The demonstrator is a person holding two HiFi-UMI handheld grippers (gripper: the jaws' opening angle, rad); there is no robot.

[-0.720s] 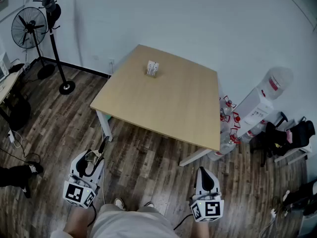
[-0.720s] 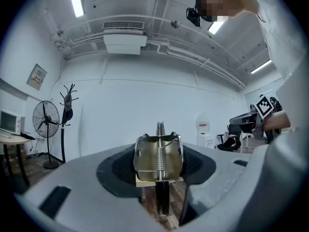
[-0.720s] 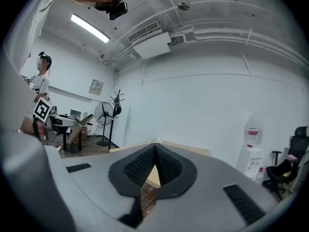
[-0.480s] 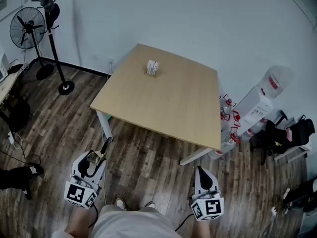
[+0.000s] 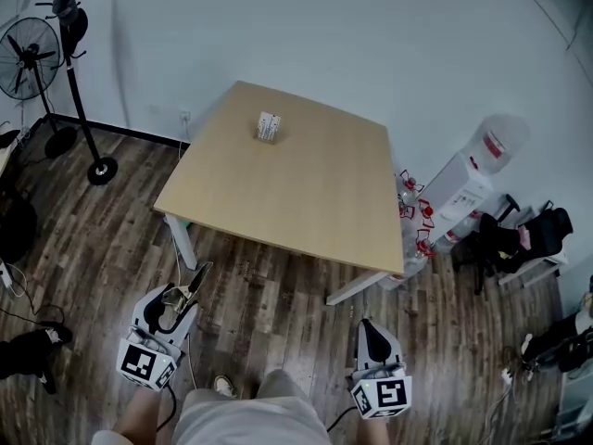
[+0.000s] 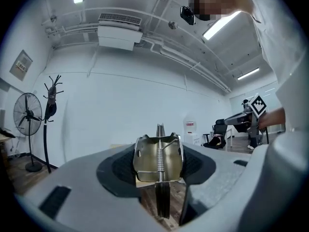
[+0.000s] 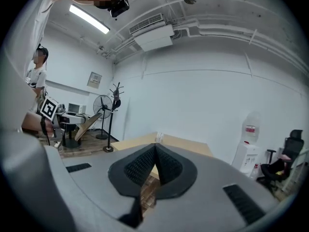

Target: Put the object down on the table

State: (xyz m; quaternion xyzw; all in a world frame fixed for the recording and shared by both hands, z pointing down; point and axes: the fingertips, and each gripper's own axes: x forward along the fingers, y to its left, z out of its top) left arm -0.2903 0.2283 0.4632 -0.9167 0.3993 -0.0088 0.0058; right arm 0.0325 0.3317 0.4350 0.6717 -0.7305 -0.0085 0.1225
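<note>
Across plank floor point(image 5: 269, 295), bench point(image 5: 306, 202) at upper centre. Bring left claw point(image 5: 195, 277), clamped on metal clip point(image 6: 159, 158), over bare top; lower before releasing. Keep closed, empty right claw point(image 5: 367, 328) clear.

Head view: from high up, steeply down and forward, table point(image 5: 306, 193) well ahead, left gripper point(image 5: 195, 278) and right gripper point(image 5: 370, 326) at bottom edge. Left gripper view, right gripper view: low, roughly level, along own jaws toward table's near edge, well apart from it. Shared by all three: table, fan point(image 5: 22, 56), water dispenser point(image 5: 465, 187).
</note>
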